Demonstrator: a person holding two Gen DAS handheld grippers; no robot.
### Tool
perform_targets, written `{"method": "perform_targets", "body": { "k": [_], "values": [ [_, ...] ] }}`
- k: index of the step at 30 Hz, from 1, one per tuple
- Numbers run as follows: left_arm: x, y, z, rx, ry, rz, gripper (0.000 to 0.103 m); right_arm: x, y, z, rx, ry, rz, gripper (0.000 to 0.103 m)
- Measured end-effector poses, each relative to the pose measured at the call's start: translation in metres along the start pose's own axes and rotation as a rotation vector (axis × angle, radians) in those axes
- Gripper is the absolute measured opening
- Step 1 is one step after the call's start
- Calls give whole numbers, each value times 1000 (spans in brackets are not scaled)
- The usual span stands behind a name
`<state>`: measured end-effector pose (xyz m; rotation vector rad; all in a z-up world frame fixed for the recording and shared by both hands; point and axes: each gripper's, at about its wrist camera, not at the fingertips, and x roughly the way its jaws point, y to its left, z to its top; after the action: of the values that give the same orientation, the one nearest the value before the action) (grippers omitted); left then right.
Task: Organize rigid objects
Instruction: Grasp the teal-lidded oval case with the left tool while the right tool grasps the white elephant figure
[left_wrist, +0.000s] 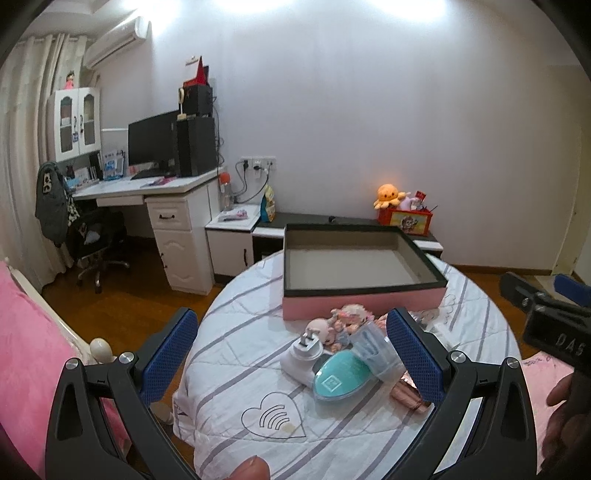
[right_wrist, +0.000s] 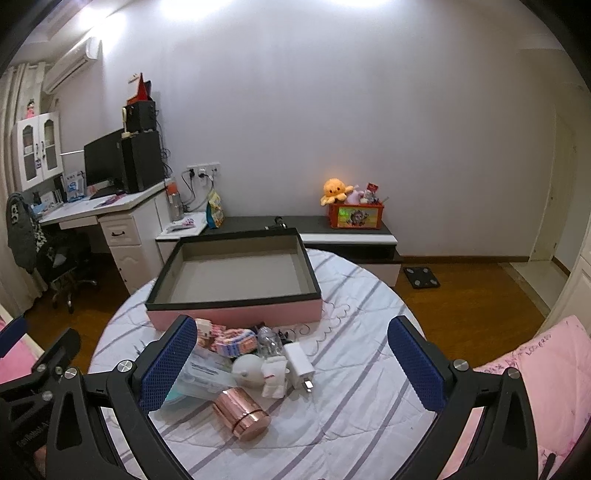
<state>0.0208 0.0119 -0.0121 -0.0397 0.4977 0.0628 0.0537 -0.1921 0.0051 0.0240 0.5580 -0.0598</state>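
Left wrist view: my left gripper (left_wrist: 295, 354) stood wide apart, holding nothing. The pink box (left_wrist: 364, 297), black-rimmed with a grey interior, lay at 12 o'clock on the striped quilt (left_wrist: 229, 362). A teal case (left_wrist: 340, 376) sat between the fingers.

Right wrist view: my right gripper (right_wrist: 293, 363) was spread wide, unloaded. The rose-gold canister (right_wrist: 242, 413) lay on its side at 6 o'clock from the white charger (right_wrist: 299, 363). A desk (right_wrist: 110, 206) stood at 10 o'clock.
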Motion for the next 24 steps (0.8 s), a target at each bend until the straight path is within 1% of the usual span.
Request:
{"method": "perform_targets", "body": {
  "k": [4, 9, 19, 21, 24],
  "values": [
    [20, 5, -13, -6, 66, 11, 103, 15, -7, -9, -1, 47, -3, 103],
    [53, 1, -35, 9, 183, 8, 103, 42, -14, -24, 1, 137, 16, 103],
    [97, -21, -65, 23, 325, -67, 103, 95, -10, -56, -34, 298, 96, 103],
    [106, -25, -68, 25, 343, -74, 103, 104, -11, -60, -28, 320, 115, 103],
    [115, -29, -69, 26, 350, -78, 103, 112, -14, -61, -7, 333, 154, 102]
  ]
}}
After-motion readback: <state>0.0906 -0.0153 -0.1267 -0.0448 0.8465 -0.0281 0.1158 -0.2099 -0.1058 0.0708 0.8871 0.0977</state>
